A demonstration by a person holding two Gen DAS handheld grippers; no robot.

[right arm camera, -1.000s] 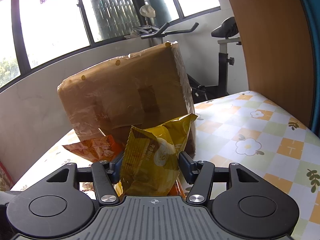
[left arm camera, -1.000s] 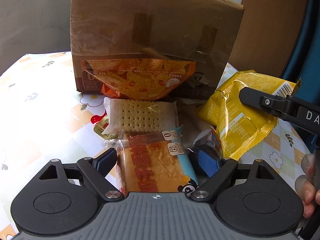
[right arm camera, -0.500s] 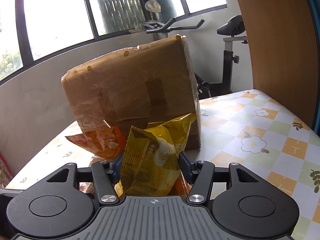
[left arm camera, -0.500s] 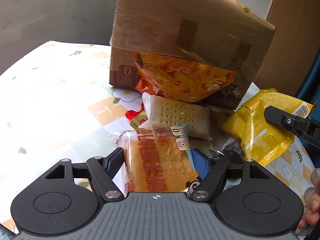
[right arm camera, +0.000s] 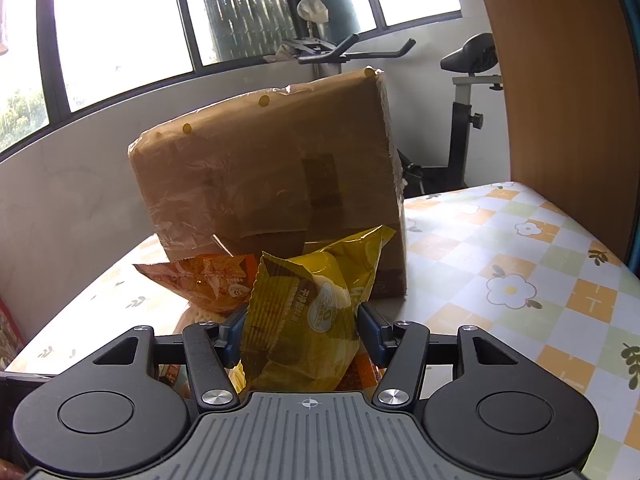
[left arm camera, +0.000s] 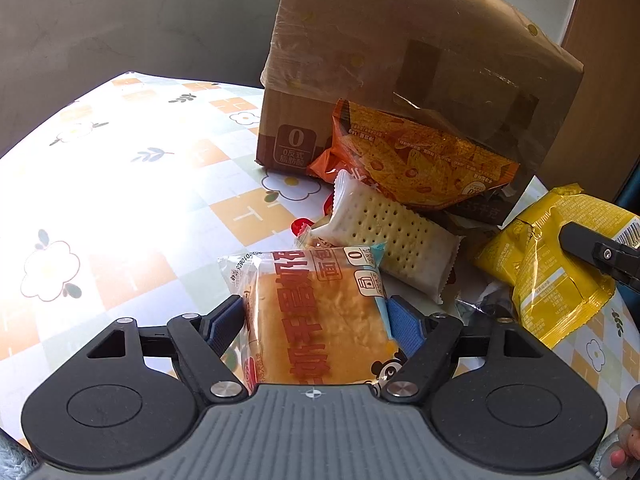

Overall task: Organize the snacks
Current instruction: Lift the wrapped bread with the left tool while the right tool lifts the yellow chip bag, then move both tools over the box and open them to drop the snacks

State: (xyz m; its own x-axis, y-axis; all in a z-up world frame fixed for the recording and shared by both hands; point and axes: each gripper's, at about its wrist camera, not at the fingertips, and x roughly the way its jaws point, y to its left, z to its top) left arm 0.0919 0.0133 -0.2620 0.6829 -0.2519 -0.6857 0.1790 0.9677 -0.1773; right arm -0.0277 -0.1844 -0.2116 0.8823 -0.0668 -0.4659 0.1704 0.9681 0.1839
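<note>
My left gripper (left arm camera: 314, 314) has a bread packet (left arm camera: 320, 344) with red lettering between its blue pads. Both pads touch the wrapper while the jaws are opening slightly. Just beyond lie a white cracker packet (left arm camera: 388, 240) and an orange chip bag (left arm camera: 420, 164), the bag leaning on a taped cardboard box (left arm camera: 400, 60). My right gripper (right arm camera: 300, 328) is shut on a yellow snack bag (right arm camera: 308, 320), held upright before the box (right arm camera: 264, 176). In the left wrist view that yellow bag (left arm camera: 544, 272) hangs at the right, with one black finger (left arm camera: 592, 252) of the right gripper across it.
A table with a flower-check cloth (right arm camera: 500, 248) carries everything. A wooden panel (right arm camera: 560, 80) stands at the right. An exercise bike (right arm camera: 464, 92) and windows are behind the box. A person's fingers (left arm camera: 624, 452) show at the lower right.
The left jaws closed in on the bread packet, and the gripper swung left and rolled with it. The right gripper kept its hold on the yellow bag and hardly moved.
</note>
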